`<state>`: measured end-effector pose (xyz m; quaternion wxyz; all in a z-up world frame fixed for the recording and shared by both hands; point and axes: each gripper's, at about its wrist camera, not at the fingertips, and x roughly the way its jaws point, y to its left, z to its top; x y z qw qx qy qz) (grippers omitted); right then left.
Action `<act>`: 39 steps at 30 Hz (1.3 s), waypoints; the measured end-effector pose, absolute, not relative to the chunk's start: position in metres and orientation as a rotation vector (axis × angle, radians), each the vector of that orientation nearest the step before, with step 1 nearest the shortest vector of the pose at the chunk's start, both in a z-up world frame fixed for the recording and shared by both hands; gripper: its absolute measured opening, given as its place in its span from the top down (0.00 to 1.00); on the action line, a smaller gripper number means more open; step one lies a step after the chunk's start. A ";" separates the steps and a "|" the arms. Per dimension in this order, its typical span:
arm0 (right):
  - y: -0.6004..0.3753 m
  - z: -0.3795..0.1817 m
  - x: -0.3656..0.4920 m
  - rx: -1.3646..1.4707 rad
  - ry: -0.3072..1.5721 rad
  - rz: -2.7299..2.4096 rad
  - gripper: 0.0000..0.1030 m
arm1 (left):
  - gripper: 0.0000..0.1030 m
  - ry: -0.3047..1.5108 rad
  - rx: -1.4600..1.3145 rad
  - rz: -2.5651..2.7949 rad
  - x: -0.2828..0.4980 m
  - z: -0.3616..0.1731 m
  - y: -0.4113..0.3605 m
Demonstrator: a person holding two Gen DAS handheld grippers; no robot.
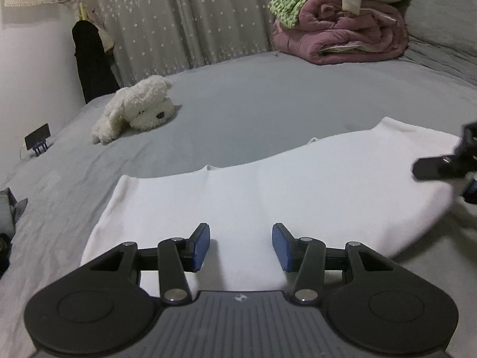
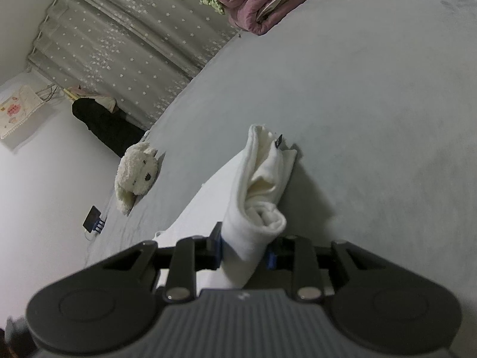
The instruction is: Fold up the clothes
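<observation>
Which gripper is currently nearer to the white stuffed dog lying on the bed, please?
Left. The left gripper hovers open over the white garment, diagonally across from the stuffed dog. The right gripper clamps the garment's far end.

The right hand-held gripper [image 1: 447, 167] is blurred and cut off at the frame edge.
</observation>
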<state>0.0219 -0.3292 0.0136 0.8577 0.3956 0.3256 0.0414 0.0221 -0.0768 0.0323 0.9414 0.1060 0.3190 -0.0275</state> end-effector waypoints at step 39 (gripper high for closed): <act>-0.321 0.009 0.023 0.802 0.687 0.038 0.70 | 0.55 0.682 0.143 -0.145 0.007 0.032 -0.057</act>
